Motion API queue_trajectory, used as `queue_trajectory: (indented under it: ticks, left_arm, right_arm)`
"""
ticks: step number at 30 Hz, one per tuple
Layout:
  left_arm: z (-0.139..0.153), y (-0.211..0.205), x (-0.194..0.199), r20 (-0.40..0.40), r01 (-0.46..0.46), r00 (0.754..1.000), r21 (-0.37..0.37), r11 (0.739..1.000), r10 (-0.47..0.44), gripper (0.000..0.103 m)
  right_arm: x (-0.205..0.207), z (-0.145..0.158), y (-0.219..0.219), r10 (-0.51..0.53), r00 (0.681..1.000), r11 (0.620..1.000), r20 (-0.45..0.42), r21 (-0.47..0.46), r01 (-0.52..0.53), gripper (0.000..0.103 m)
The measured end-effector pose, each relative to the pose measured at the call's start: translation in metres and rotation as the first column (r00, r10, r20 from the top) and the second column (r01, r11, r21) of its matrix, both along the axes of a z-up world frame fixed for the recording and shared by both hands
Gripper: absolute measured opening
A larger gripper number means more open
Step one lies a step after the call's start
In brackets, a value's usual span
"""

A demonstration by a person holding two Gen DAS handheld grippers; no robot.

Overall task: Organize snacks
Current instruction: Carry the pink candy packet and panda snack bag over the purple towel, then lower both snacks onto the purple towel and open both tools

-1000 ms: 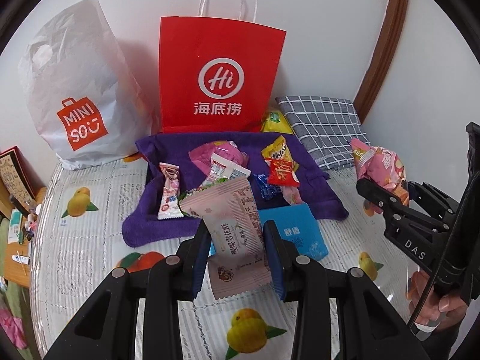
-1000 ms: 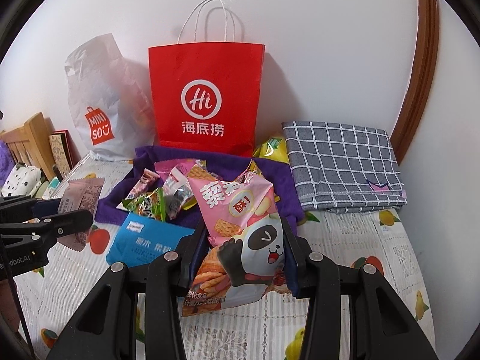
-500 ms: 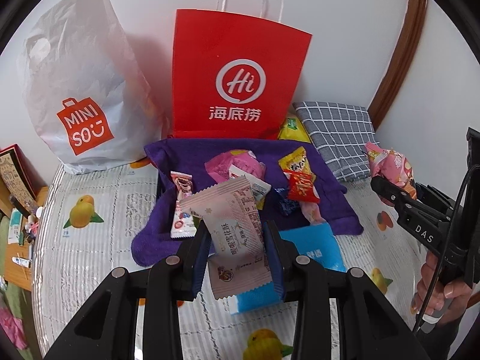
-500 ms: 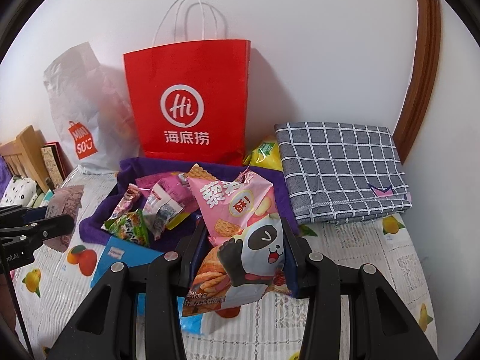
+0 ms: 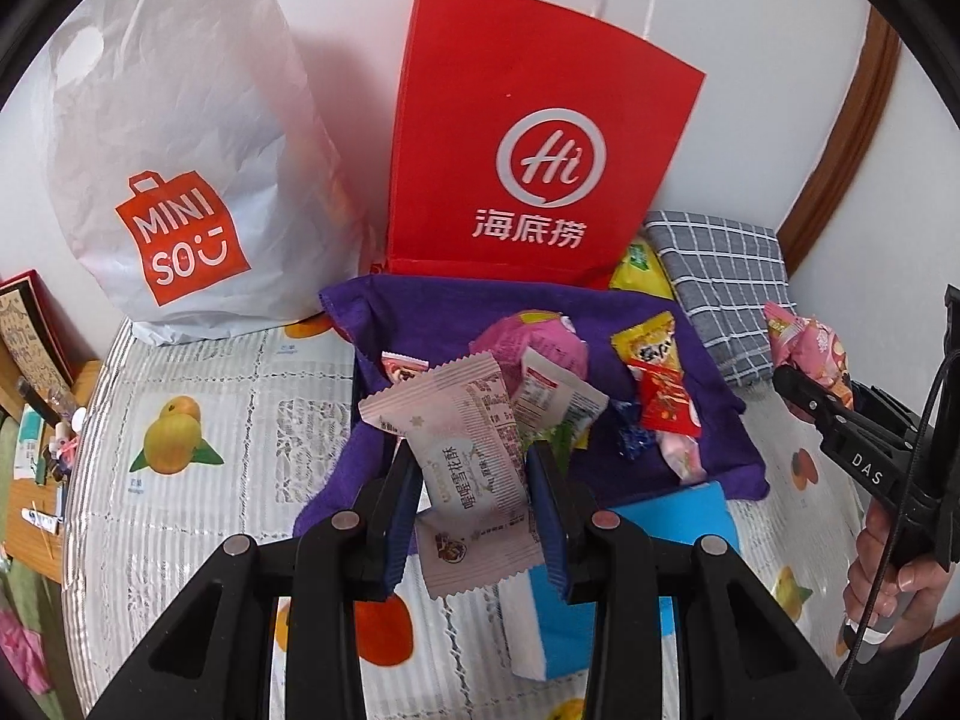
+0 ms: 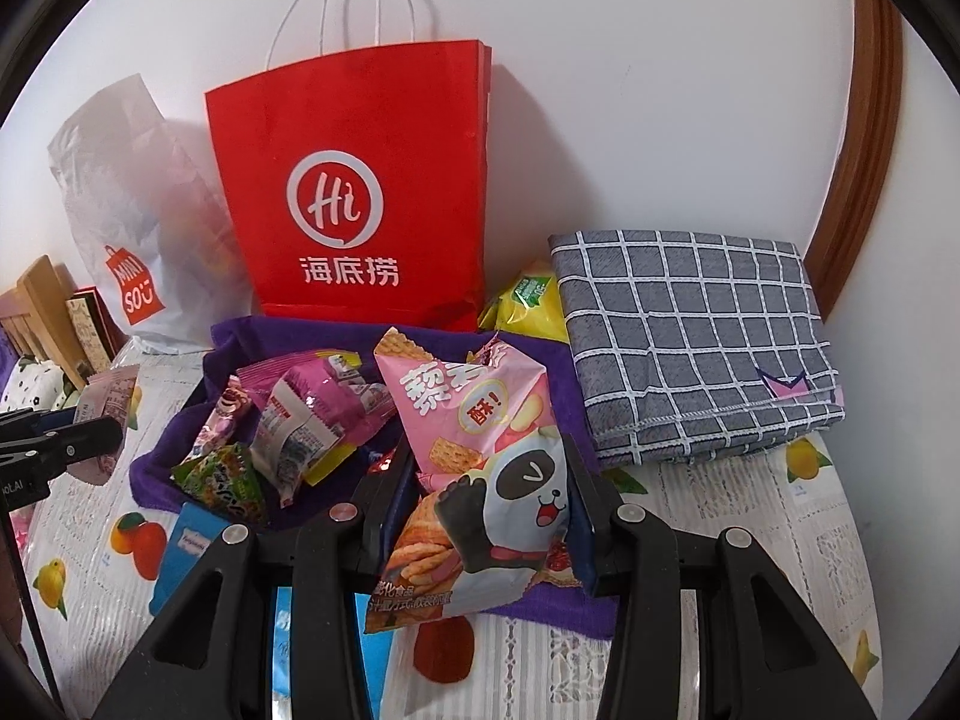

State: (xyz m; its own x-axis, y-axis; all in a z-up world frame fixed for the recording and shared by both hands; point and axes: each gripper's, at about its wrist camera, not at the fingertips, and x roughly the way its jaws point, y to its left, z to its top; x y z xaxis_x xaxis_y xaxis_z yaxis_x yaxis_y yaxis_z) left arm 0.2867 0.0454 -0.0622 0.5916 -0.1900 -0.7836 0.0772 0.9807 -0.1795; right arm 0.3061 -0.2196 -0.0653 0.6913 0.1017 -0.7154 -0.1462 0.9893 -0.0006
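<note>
Left tongs (image 5: pixel 474 498): I have them clamped on a pale pink wrapper (image 5: pixel 468 474), held above the purple cloth (image 5: pixel 432 312).
Right tongs (image 6: pixel 489 516): closed on my pink panda bag (image 6: pixel 480 468), near the red bag (image 6: pixel 354 192).

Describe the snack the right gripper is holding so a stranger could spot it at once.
Start at the red Hi paper bag standing against the wall; in front of it a purple cloth holds a heap of snacks. The right gripper holds the pink panda bag above the cloth's near edge. No other packet shows a cartoon panda face.
</note>
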Motion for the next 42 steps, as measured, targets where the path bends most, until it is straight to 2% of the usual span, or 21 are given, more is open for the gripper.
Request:
queue_trajectory:
  ticks: [13,25,42]
  left_arm:
    - [-0.012,0.004,0.030,-0.021,-0.005,1.000,0.008,1.000,0.005,0.034]
    - [-0.037,-0.009,0.050,-0.065,0.008,0.998,0.000,1.000,-0.008,0.034]
    - [-0.056,-0.013,0.068,-0.097,0.006,0.995,0.002,1.000,-0.005,0.034]
  right_arm:
    - [0.029,-0.026,-0.019,-0.029,0.998,0.999,-0.055,0.016,0.030,0.043]
    - [0.046,-0.050,-0.014,-0.011,0.995,1.000,-0.102,0.006,0.011,0.043]
    - [0.059,-0.070,-0.006,-0.001,0.989,1.000,-0.151,0.002,0.001,0.043]
